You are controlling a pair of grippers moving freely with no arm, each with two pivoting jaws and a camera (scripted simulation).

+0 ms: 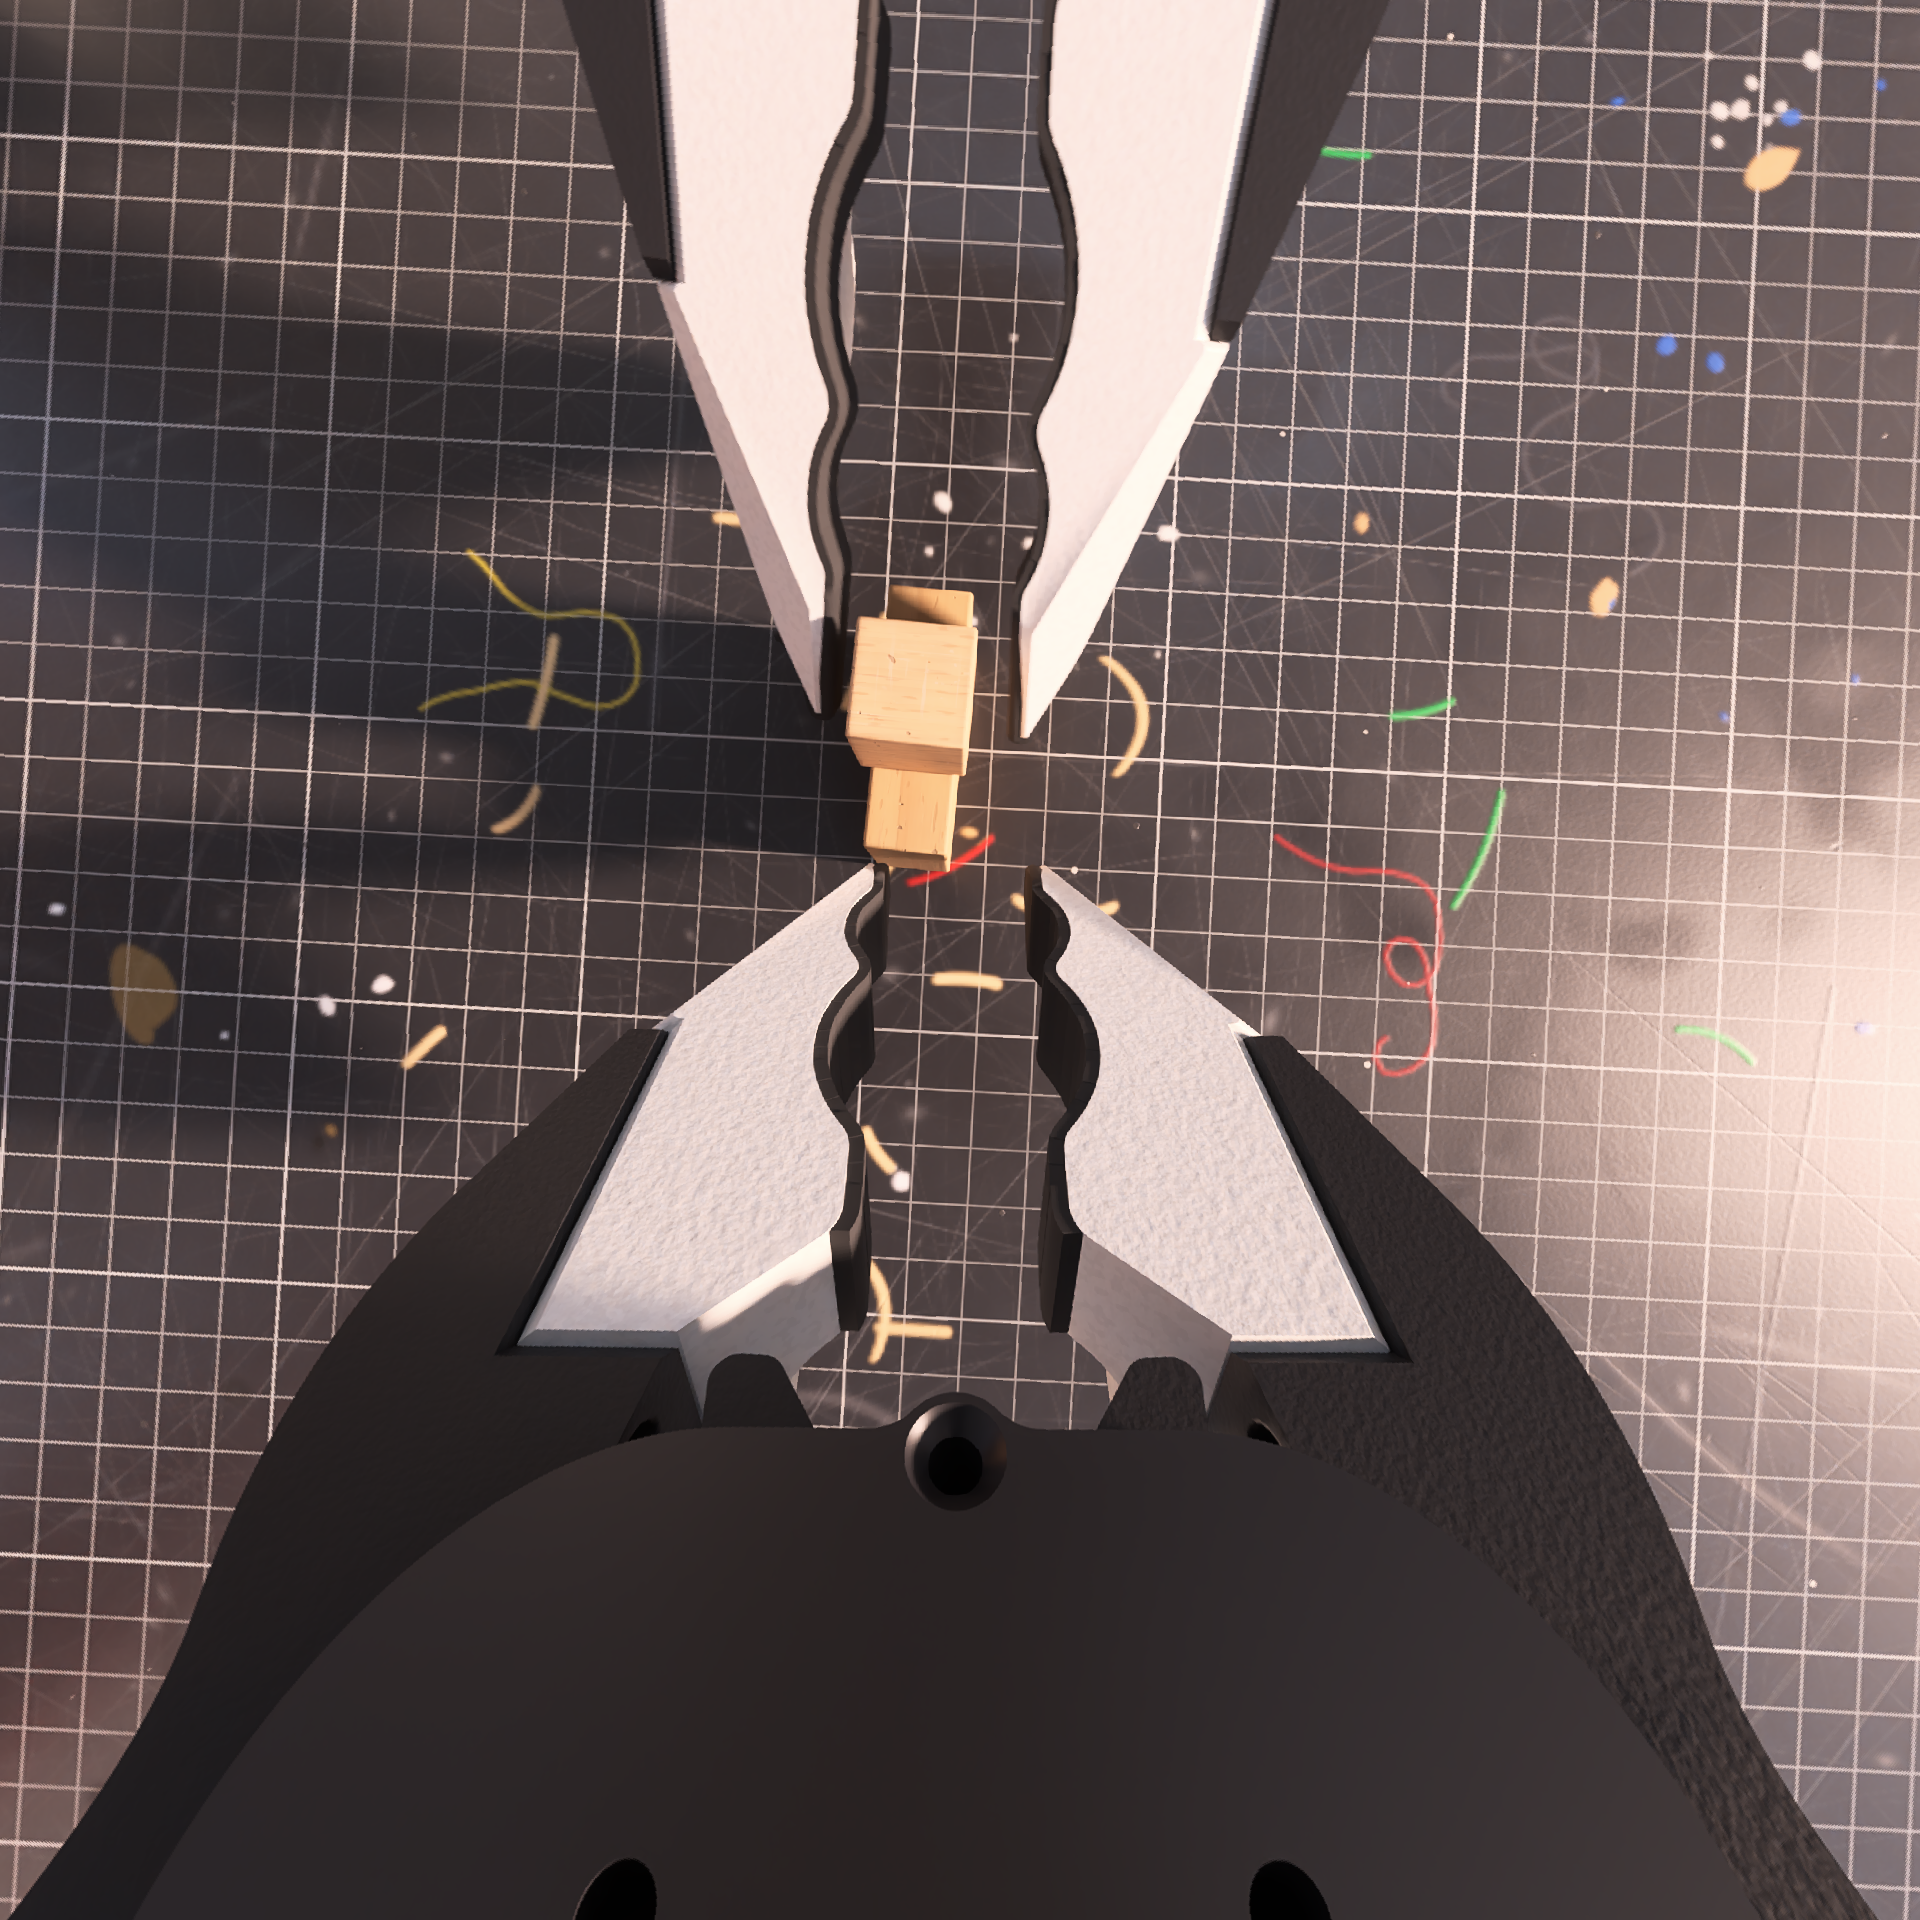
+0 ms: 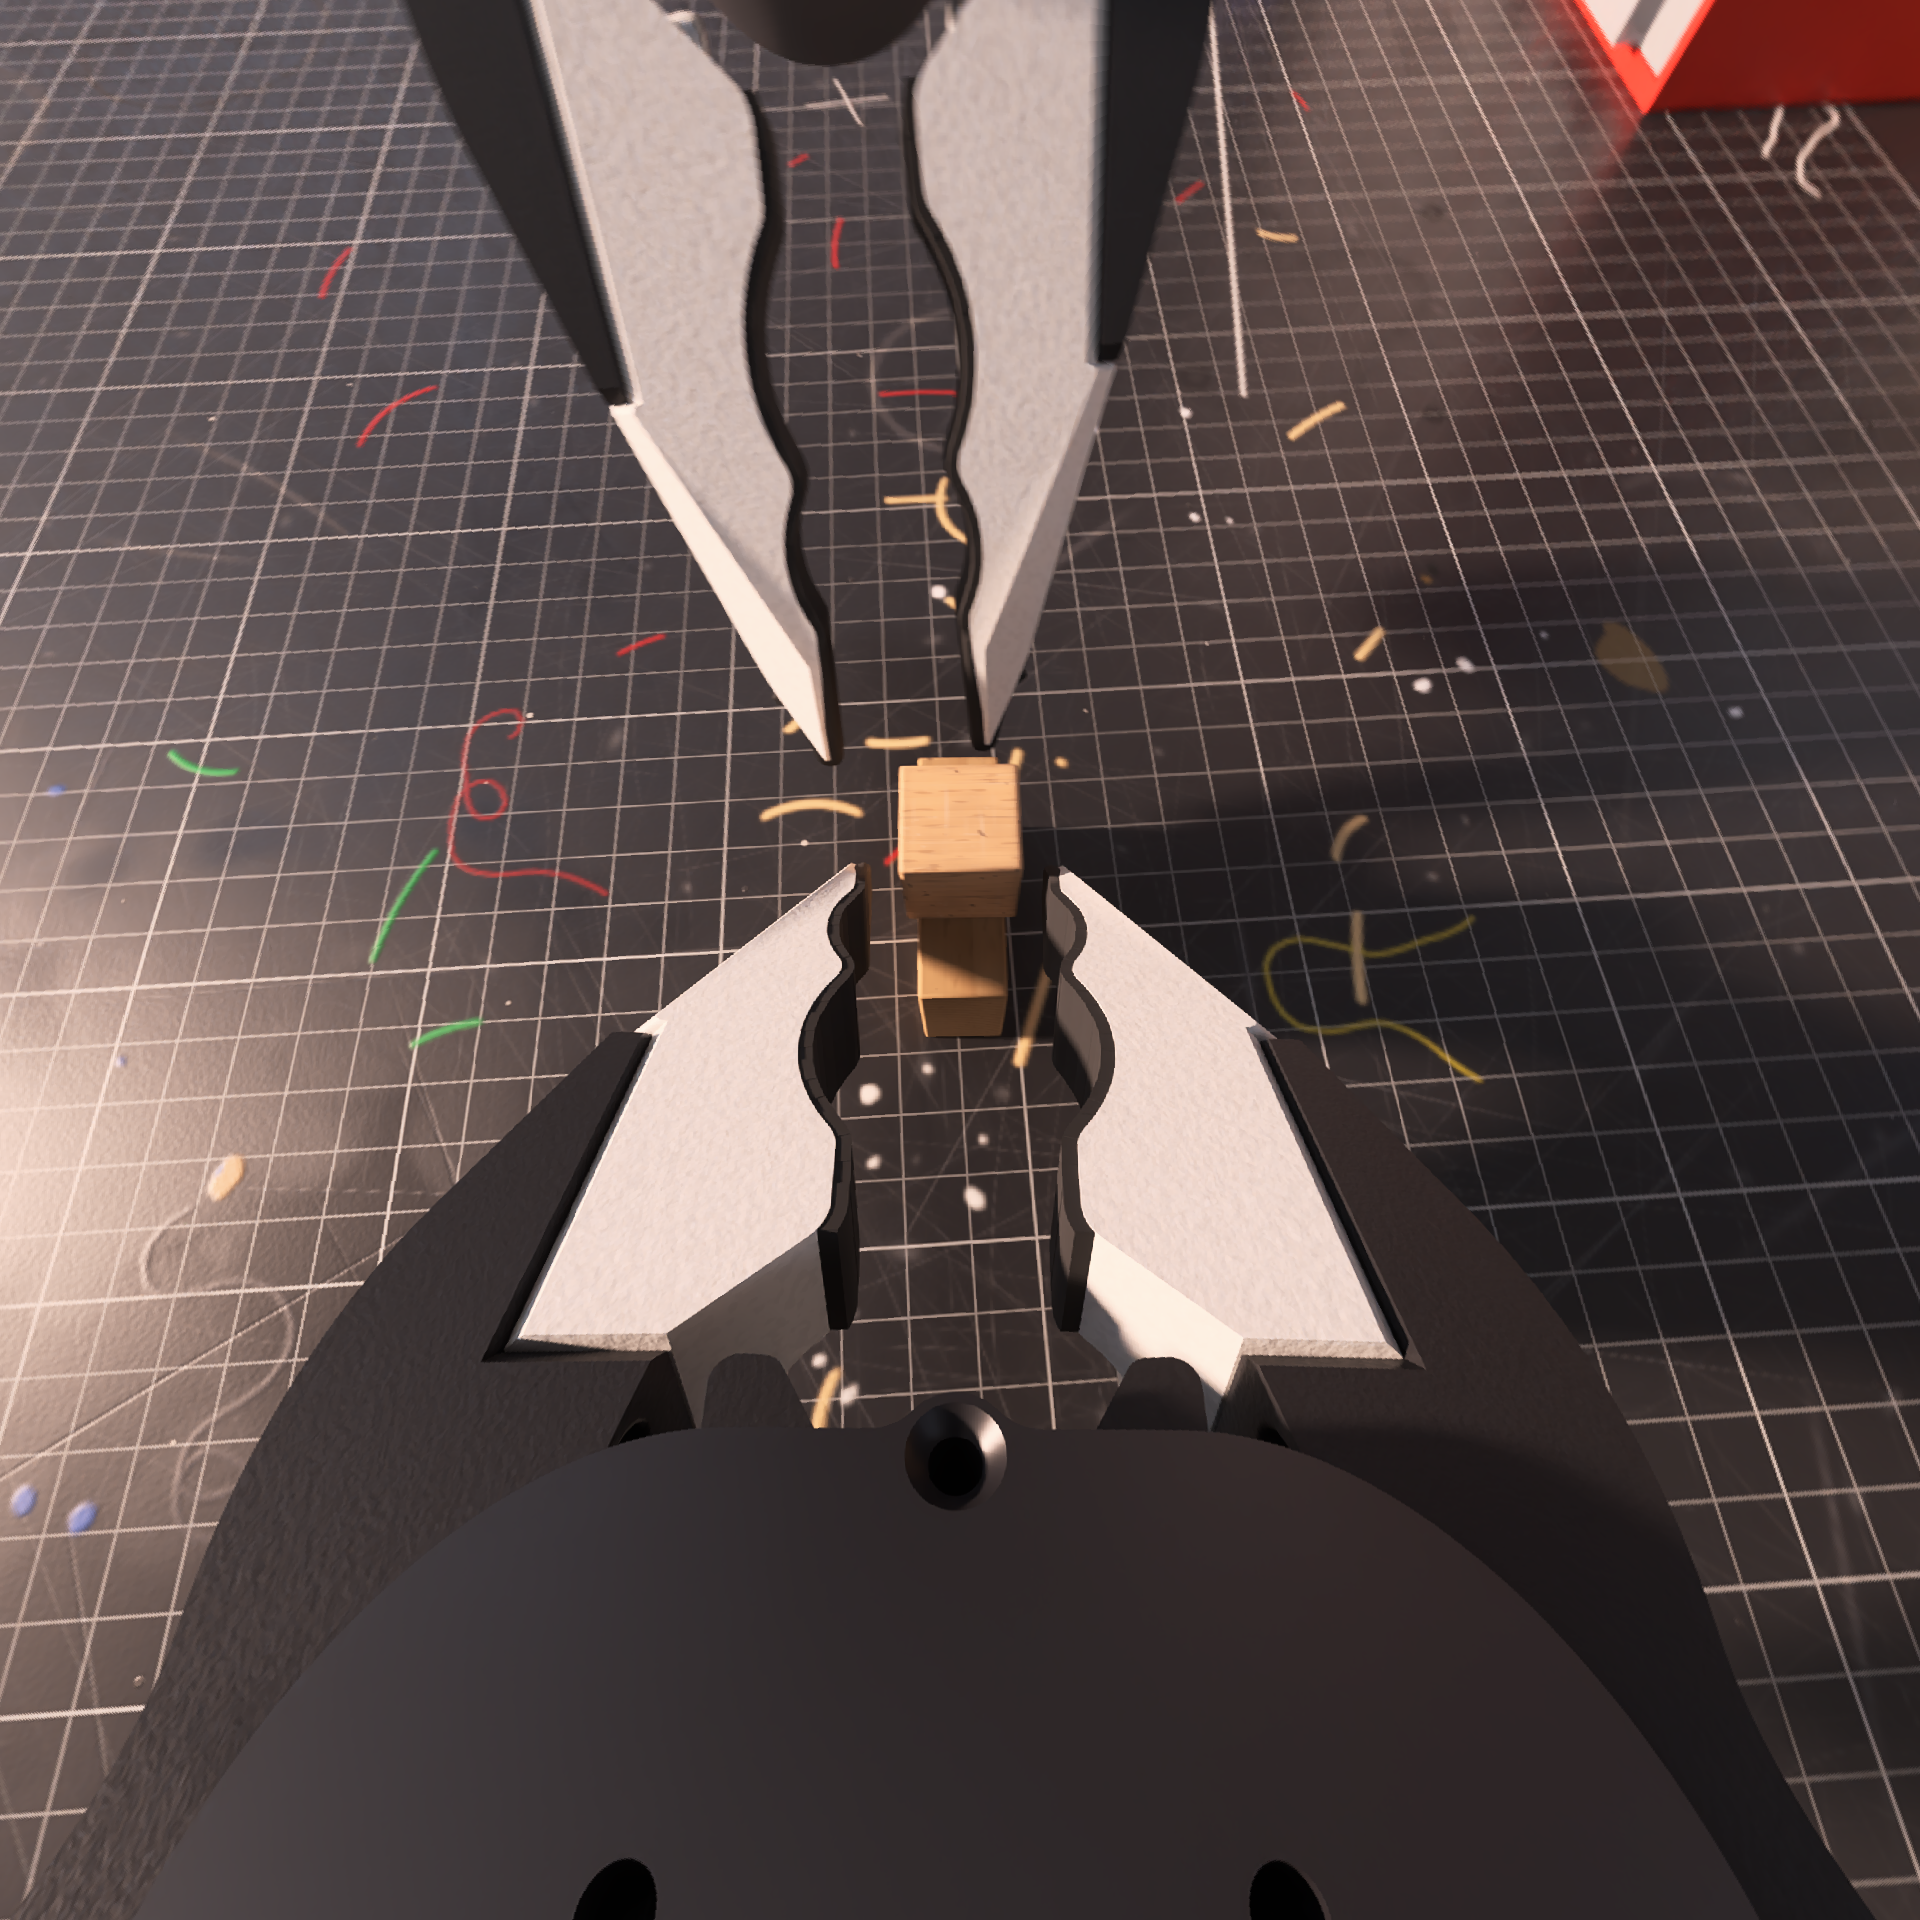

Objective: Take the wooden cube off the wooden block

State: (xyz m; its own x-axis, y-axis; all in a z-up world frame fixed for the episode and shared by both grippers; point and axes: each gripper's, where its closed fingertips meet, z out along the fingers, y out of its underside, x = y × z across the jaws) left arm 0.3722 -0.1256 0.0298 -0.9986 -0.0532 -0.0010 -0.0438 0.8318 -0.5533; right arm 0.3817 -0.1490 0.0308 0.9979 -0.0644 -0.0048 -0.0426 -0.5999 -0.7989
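Observation:
A wooden cube [image 1: 912, 691] sits on the middle of a narrow wooden block [image 1: 911, 821] that lies on the dark grid mat [image 1: 312, 1195]. My left gripper [image 1: 956, 878] is open and empty, its tips just short of the block's near end. My right gripper [image 1: 925, 717] comes in from the opposite side, open, with a finger on each side of the cube. In the right wrist view the cube [image 2: 958, 831] and block [image 2: 963, 977] lie between the tips of the right gripper [image 2: 956, 878]. The left gripper [image 2: 906, 748] is just beyond them.
The mat [image 2: 312, 520] is scratched and flecked with flat paint marks and squiggles. A red box [image 2: 1766, 62] stands at the far right corner in the right wrist view. The two grippers face each other tip to tip over the block.

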